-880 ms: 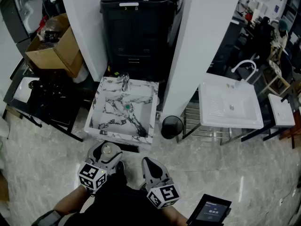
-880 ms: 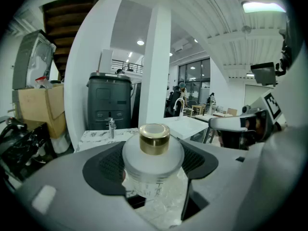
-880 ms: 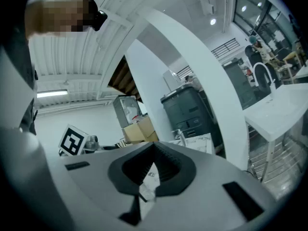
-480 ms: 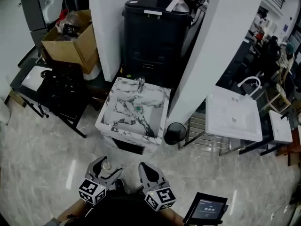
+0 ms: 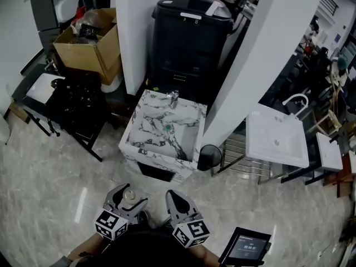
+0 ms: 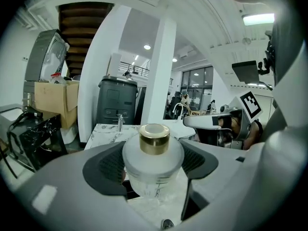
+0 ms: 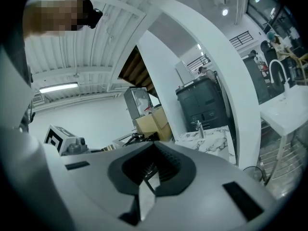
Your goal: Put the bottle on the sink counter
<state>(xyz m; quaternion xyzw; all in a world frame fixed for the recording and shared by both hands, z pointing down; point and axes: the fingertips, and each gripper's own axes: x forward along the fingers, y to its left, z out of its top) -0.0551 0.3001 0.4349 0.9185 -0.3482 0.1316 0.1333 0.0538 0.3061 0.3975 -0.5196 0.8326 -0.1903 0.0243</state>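
Note:
My left gripper (image 5: 128,200) (image 6: 153,163) is shut on a frosted white bottle (image 6: 153,170) with a gold cap (image 5: 129,194), held upright near my body at the bottom of the head view. My right gripper (image 5: 177,202) (image 7: 153,173) sits beside it to the right, shut with nothing between its jaws. The marble-patterned sink counter (image 5: 146,100) (image 6: 107,130) (image 7: 214,139) with a small chrome tap (image 5: 173,98) stands a good step ahead of both grippers, on the far side of a stretch of glossy floor.
A black cabinet (image 5: 189,38) stands behind the sink between two white pillars. A cardboard box (image 5: 92,46) and a dark metal rack (image 5: 78,113) are at the left. A small black bin (image 5: 209,157), a white basin (image 5: 276,138) on a frame and a tablet (image 5: 245,248) are at the right.
The head view has drifted, so the marble sink now lies farther up and to the right in the picture. Both grippers stay low near my body, the bottle still held in the left one.

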